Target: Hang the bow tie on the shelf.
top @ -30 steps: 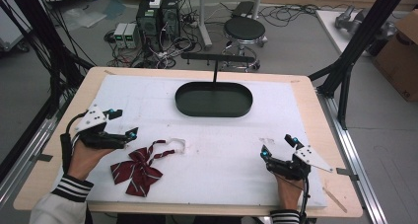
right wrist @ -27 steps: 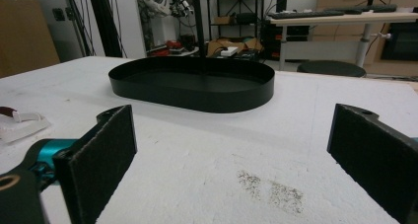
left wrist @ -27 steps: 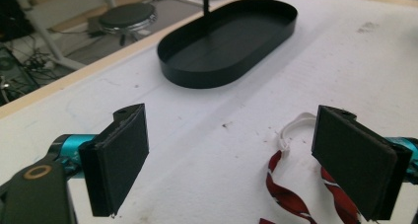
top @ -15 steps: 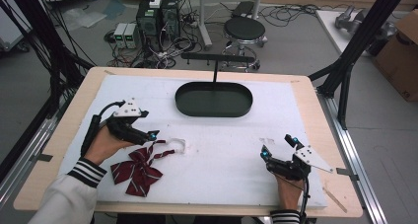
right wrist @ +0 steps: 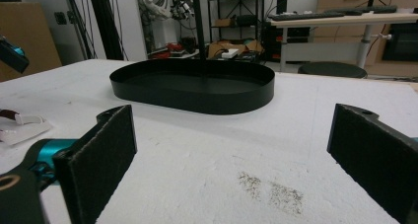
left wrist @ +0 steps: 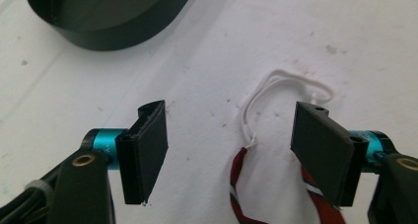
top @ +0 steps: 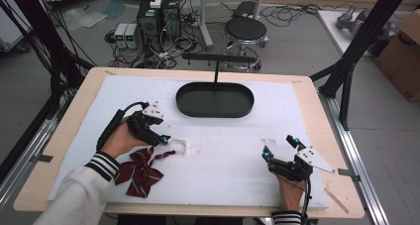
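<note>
Resting low at the near right of the white foam-covered tabletop (top: 223,150), the right tongs (top: 278,147) are held by a hand (top: 288,193) that comes in from the bottom edge, and their two black jaws stand wide apart with nothing between them. In the right gripper view those tongs (right wrist: 231,150) look across bare white surface marked by a small patch of dark specks (right wrist: 271,188).

At the near left, a dark red striped fabric bow tie (top: 139,169) lies flat on the tabletop, just beside a striped sleeve cuff (top: 103,164). A thin white elastic loop (top: 179,144) runs out from the bow toward the middle of the tabletop.

Just beyond the bow, the left hand (top: 120,140) holds the left tongs (top: 165,138) down over that loop. In the left gripper view the left tongs (left wrist: 229,147) are spread open; the white loop (left wrist: 276,93) and the red striped straps (left wrist: 239,184) lie between the jaws, nearer the right one. Whether either jaw touches the elastic cannot be told.

Farther back, near the centre of the tabletop, sits a black oval metal tray (top: 214,100) with low upright walls, well apart from both tongs. A thin black post (top: 216,72) rises at its far side, carrying a black horizontal bar (top: 219,58). Beyond the tabletop's far edge stand a round black stool (top: 245,29) and computer boxes with cables (top: 158,17) on the grey floor.
</note>
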Tool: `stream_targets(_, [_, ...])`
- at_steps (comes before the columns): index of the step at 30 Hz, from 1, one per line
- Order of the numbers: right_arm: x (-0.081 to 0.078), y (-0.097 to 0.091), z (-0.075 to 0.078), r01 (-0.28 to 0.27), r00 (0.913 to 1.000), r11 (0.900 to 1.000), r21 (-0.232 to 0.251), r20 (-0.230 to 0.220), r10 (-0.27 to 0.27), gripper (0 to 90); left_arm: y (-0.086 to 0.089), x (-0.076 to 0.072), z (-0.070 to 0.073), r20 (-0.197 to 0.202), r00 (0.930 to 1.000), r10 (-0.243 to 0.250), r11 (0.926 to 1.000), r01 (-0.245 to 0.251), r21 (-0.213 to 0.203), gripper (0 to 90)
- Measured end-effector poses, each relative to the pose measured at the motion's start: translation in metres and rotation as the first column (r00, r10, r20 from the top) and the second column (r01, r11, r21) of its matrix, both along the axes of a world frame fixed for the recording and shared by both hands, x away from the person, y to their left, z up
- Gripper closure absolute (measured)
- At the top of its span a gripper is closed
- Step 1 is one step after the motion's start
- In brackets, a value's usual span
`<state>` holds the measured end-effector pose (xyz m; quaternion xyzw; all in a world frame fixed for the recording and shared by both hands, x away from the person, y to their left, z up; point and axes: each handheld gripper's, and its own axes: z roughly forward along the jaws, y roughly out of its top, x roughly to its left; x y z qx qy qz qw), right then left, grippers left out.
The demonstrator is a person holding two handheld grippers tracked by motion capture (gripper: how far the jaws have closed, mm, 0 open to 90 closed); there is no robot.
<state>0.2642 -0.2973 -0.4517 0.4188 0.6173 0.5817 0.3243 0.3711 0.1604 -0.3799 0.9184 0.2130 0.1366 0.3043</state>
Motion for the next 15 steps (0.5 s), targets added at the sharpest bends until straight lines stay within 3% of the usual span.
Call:
stream_targets(9, [0.000, 0.000, 0.000, 0.003, 1.0000, 1.0000, 0.004, 0.000, -0.003, 3.6, -0.009, 0.002, -0.011, -0.052, 0.9985, -0.014, 0.9983, 0.017, 0.056, 38.4])
stream_targets(15, [0.000, 0.000, 0.000, 0.003, 1.0000, 1.0000, 0.000, 0.002, -0.003, 3.6, -0.016, 0.003, -0.016, -0.085, 0.9963, -0.013, 0.9976, 0.019, 0.067, 44.0])
